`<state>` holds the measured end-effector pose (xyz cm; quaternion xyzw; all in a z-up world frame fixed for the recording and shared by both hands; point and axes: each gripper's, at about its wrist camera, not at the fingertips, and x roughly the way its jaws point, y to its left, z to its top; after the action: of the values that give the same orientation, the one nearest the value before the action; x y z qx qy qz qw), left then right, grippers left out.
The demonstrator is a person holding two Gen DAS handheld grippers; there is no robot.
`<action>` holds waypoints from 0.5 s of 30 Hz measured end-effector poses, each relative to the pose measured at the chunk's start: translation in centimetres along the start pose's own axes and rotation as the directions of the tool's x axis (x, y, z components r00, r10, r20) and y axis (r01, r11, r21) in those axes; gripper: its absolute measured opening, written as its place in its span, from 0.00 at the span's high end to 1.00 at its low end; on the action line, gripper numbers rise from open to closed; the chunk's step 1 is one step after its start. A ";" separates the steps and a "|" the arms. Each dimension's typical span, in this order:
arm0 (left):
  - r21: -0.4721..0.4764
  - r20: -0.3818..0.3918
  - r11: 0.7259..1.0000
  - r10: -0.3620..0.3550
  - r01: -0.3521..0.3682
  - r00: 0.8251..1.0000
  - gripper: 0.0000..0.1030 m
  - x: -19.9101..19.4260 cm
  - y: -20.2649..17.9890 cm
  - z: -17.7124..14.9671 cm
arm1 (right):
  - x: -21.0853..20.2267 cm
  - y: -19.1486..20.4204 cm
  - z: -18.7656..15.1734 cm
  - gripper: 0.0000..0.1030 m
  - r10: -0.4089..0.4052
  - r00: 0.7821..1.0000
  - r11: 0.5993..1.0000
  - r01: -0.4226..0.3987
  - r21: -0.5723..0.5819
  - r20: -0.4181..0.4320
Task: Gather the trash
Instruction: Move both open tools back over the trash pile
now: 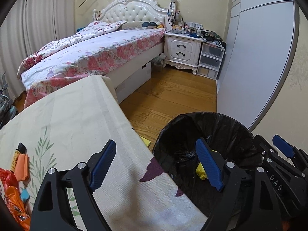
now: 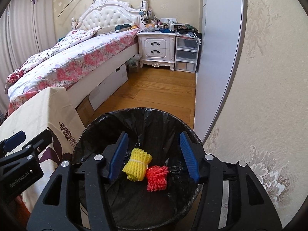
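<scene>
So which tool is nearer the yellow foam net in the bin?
Right. The right tool hangs open directly over the bin, with the yellow foam net showing between its fingers. The left tool, also open, straddles the table edge beside the bin.

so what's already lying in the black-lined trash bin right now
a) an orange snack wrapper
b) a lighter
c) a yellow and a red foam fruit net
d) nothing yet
c: the right wrist view shows a yellow foam net and a red foam net lying side by side on the black liner inside the trash bin, below the open right gripper, which holds nothing.
</scene>
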<state>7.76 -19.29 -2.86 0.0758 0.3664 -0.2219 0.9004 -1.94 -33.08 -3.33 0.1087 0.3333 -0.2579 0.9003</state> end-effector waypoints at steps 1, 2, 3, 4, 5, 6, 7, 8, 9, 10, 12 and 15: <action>-0.001 0.002 1.000 0.006 -0.006 1.000 0.20 -0.3 0.2 -0.1 | -0.3 0.1 -0.1 0.41 0.003 1.000 1.000 -0.003 -0.002 0.002; -0.004 0.004 1.000 0.011 -0.011 1.000 0.20 -0.7 0.4 -0.2 | -0.5 0.2 -0.2 0.41 0.006 1.000 1.000 -0.006 -0.007 0.003; -0.008 0.005 1.000 0.014 -0.014 1.000 0.20 -1.1 0.6 -0.3 | -0.7 0.4 -0.2 0.41 0.009 1.000 1.000 -0.009 -0.011 0.004; -0.012 0.006 1.000 0.018 -0.018 1.000 0.20 -1.4 1.0 -0.3 | -0.9 0.6 -0.3 0.41 0.014 1.000 1.000 -0.014 -0.016 0.003; -0.016 0.008 1.000 0.023 -0.023 1.000 0.20 -1.9 1.4 -0.5 | -1.2 0.9 -0.4 0.41 0.021 1.000 1.000 -0.021 -0.022 0.003; -0.019 0.011 0.999 0.029 -0.029 1.000 0.20 -2.2 1.8 -0.6 | -1.4 1.1 -0.5 0.41 0.027 1.000 0.999 -0.027 -0.027 0.003; -0.023 0.012 0.999 0.038 -0.038 0.999 0.20 -2.7 2.2 -0.8 | -1.7 1.4 -0.6 0.41 0.034 0.999 0.999 -0.034 -0.032 0.003; -0.027 0.013 0.999 0.044 -0.044 0.999 0.20 -3.0 2.6 -1.0 | -2.0 1.8 -0.7 0.41 0.043 0.999 0.998 -0.043 -0.038 0.004; -0.033 0.014 0.998 0.051 -0.050 0.999 0.20 -3.5 3.0 -1.2 | -2.3 2.1 -0.8 0.41 0.052 0.999 0.998 -0.052 -0.044 0.003; -0.040 0.015 0.997 0.062 -0.062 0.998 0.20 -4.0 3.5 -1.4 | -2.6 2.5 -0.9 0.41 0.060 0.998 0.997 -0.060 -0.050 0.003; -0.053 0.018 0.995 0.080 -0.079 0.997 0.20 -4.7 4.5 -1.8 | -3.2 3.5 -1.2 0.41 0.080 0.997 0.994 -0.080 -0.068 0.002; -0.076 0.021 0.991 0.110 -0.108 0.994 0.20 -6.0 6.2 -2.6 | -4.0 5.1 -1.6 0.41 0.108 0.994 0.989 -0.108 -0.097 -0.001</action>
<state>5.18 -10.94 -0.69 0.0592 0.3586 -0.1596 0.9178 -2.71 -26.64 -1.78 0.0820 0.3370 -0.1924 0.9180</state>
